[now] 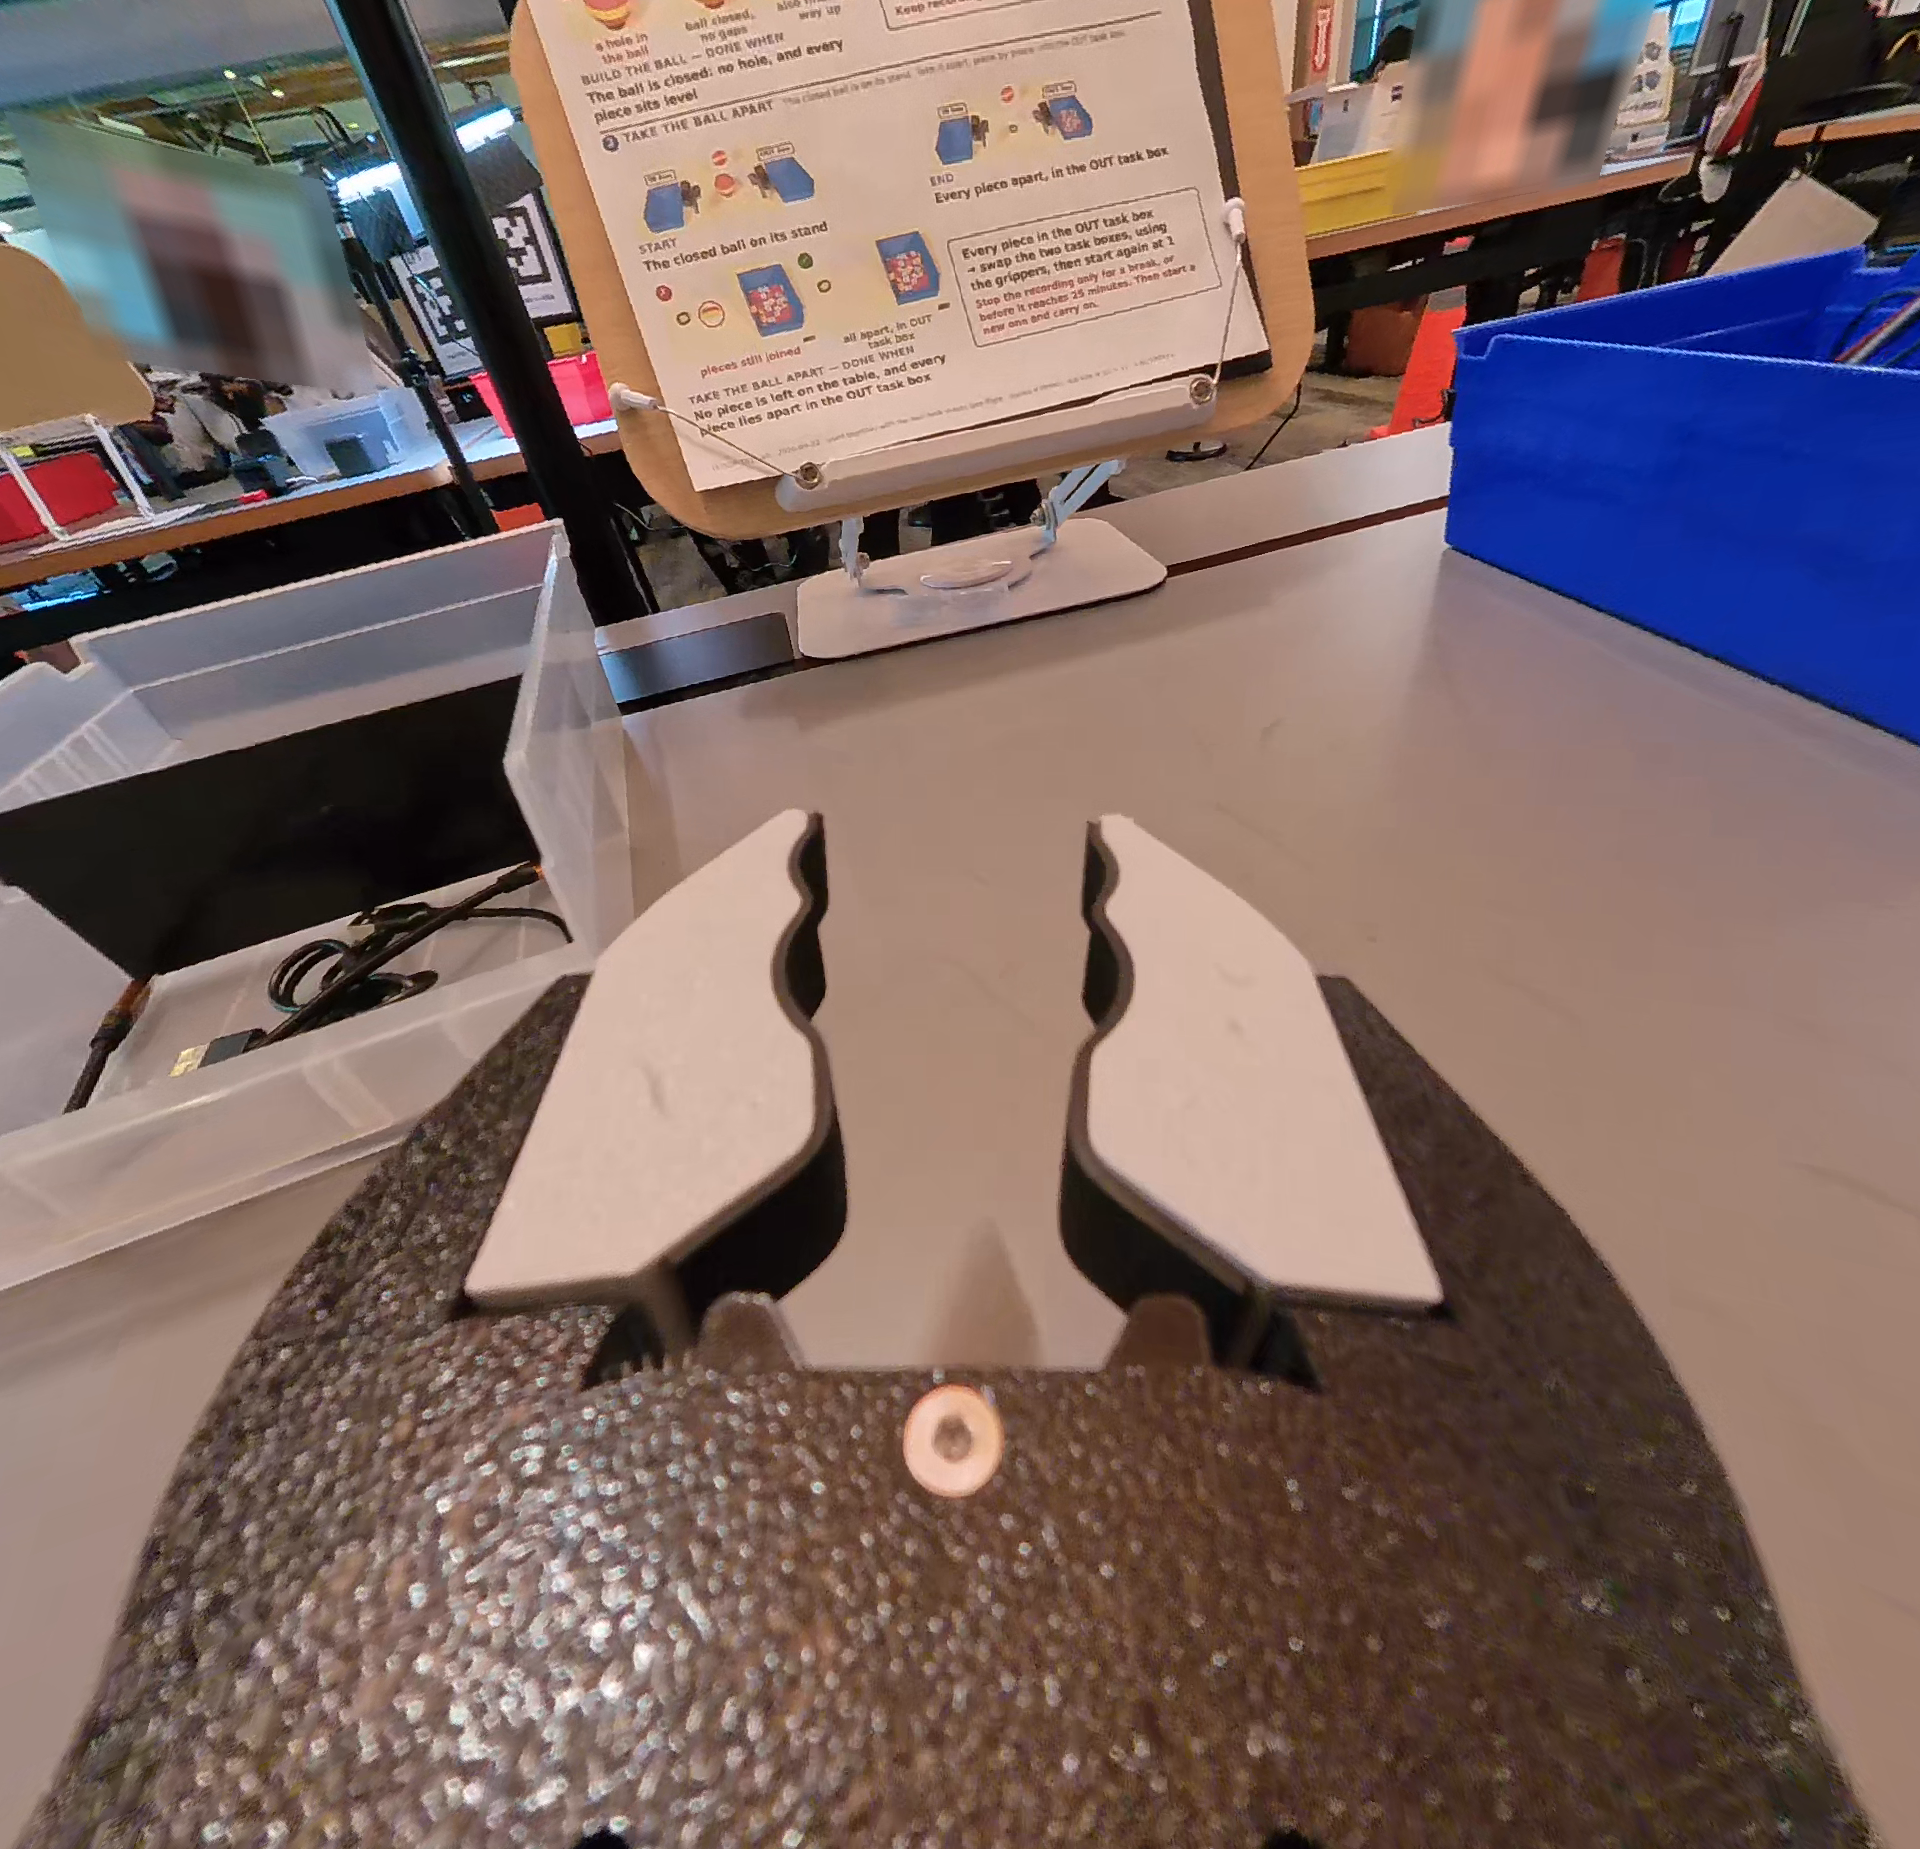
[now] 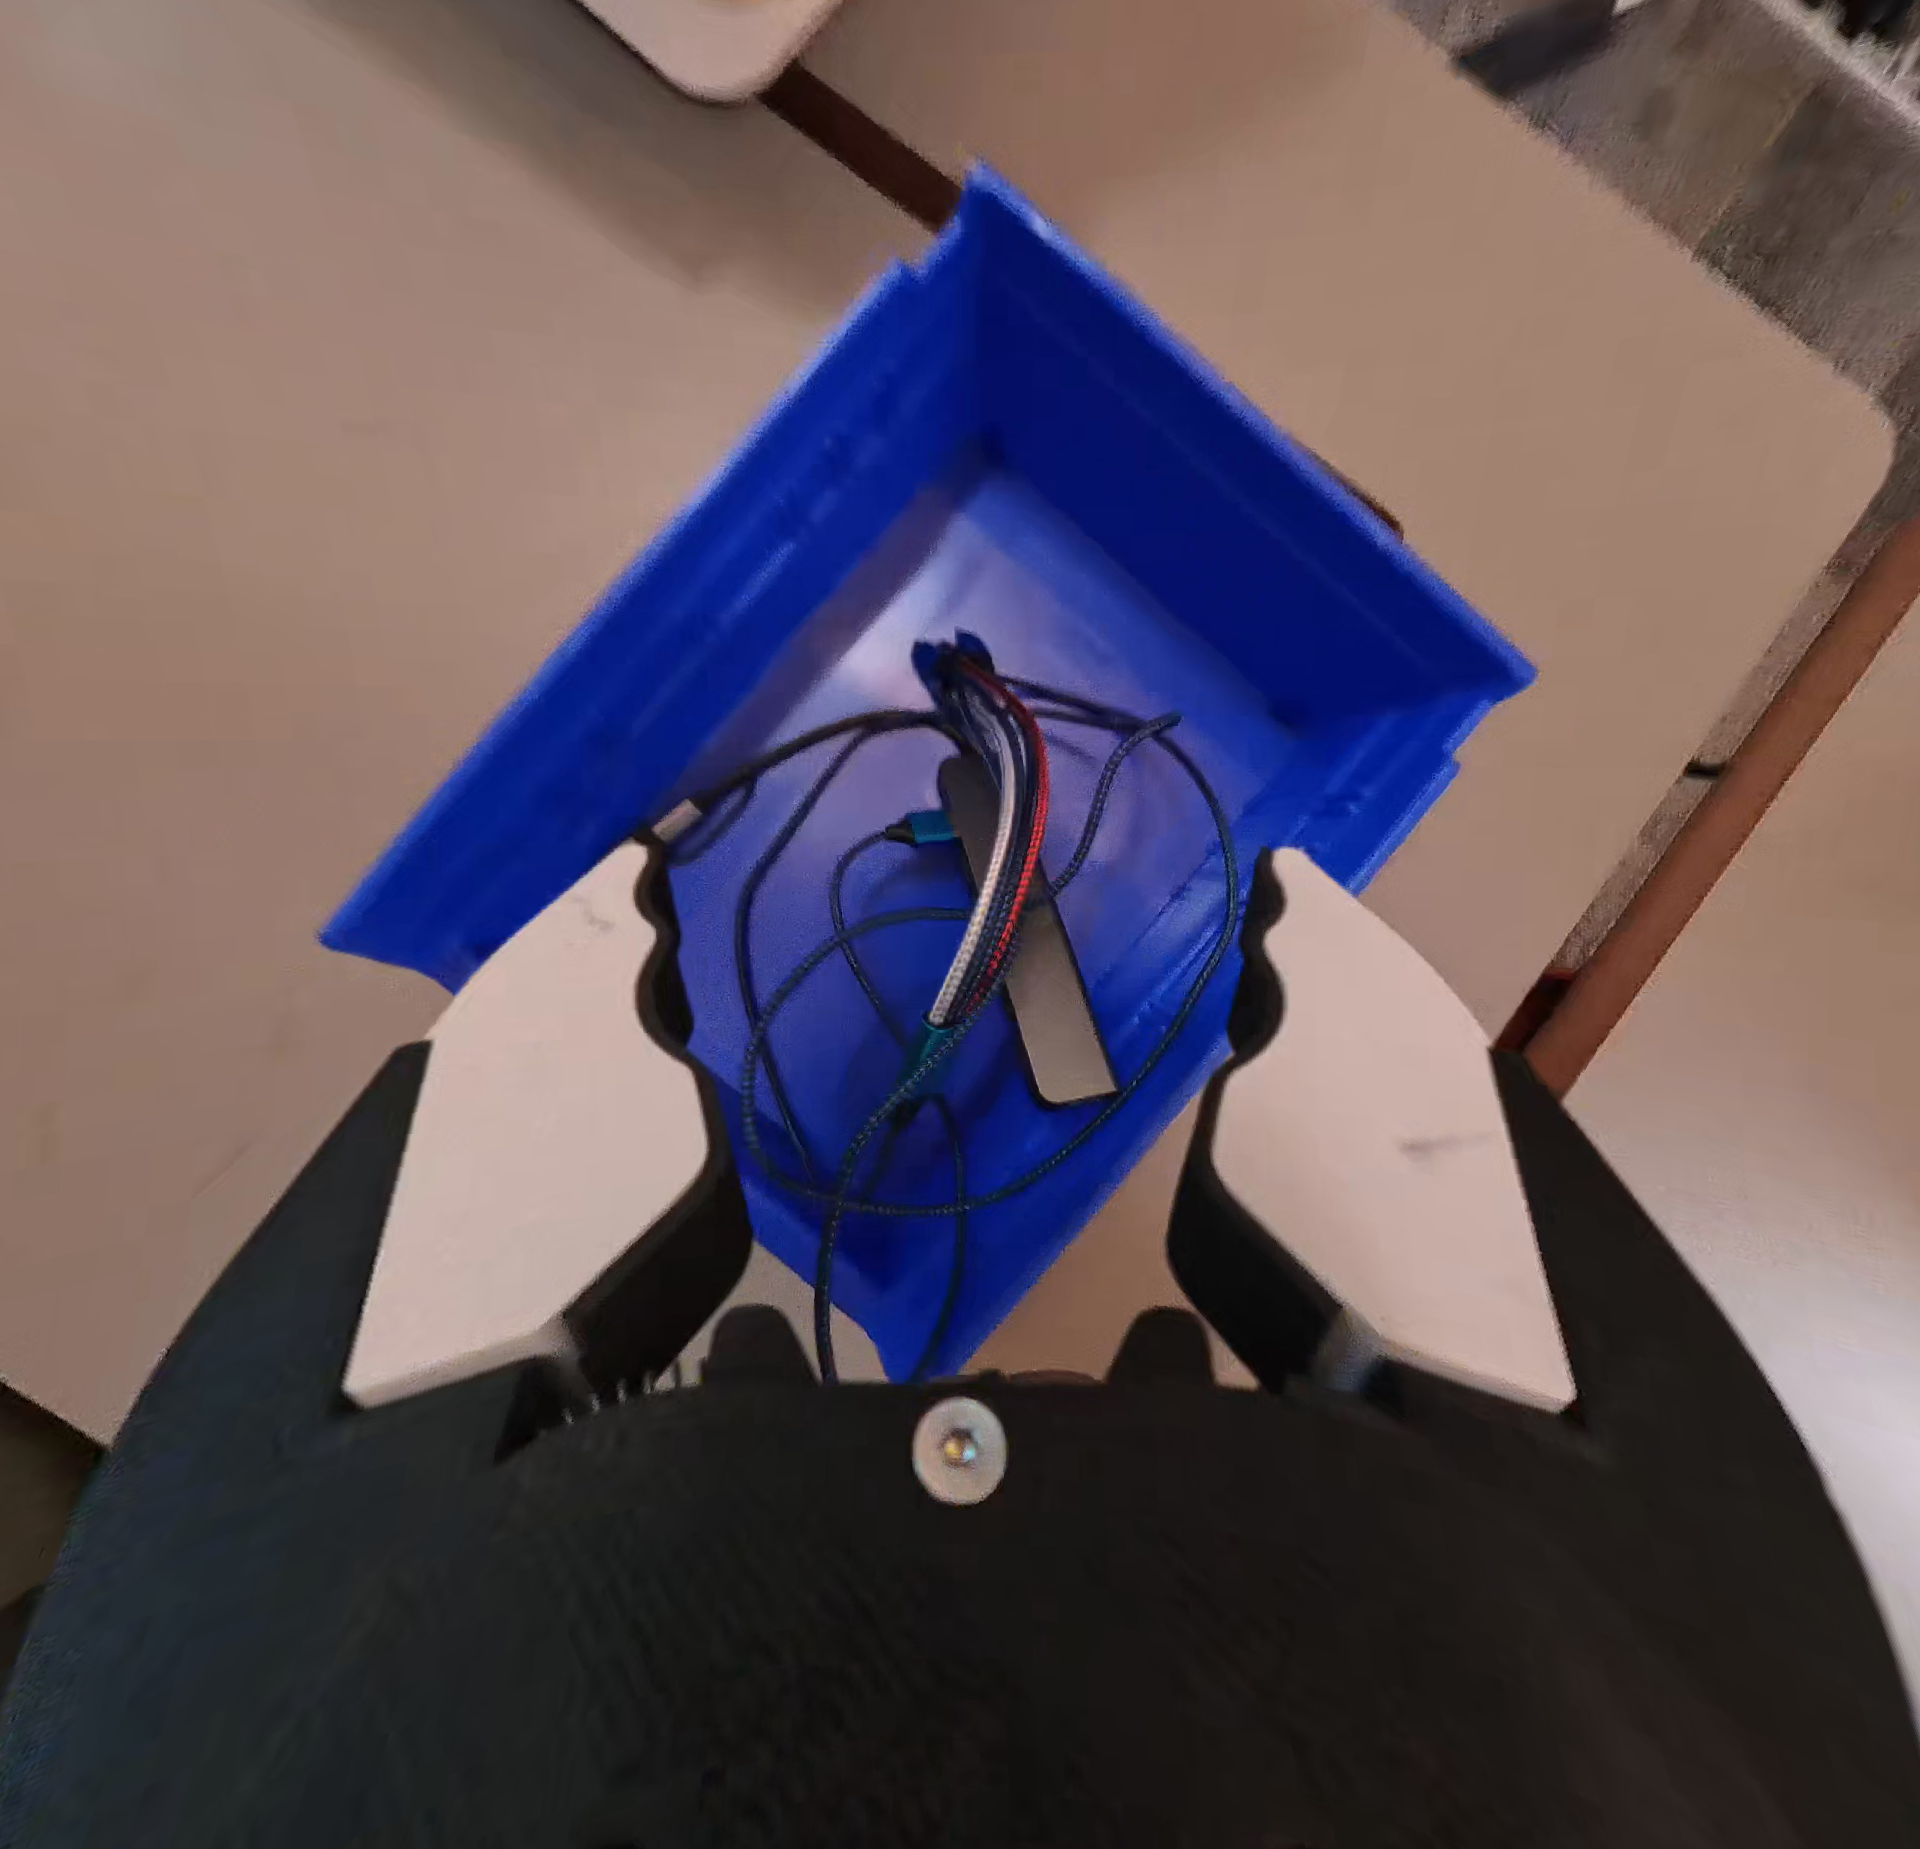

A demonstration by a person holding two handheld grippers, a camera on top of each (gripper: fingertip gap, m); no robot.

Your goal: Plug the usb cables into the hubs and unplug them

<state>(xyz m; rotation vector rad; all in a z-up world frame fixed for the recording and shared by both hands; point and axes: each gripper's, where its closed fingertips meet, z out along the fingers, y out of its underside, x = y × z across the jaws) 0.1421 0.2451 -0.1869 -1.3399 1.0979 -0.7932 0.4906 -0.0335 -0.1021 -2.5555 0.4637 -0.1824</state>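
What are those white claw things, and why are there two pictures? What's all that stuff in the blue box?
Those claws are grippers, like big tweezers. A person holds one in each hand, and each carries a camera looking along its two fingers, so you get two pictures.

The left gripper is open and holds nothing. It sits low over a grey table. Beside it is a clear bin with a black cable inside, and ahead stands an instruction sheet on a stand.

The right gripper looks straight down into a blue bin. It is open and empty too. Inside lie tangled USB cables and a flat grey hub.
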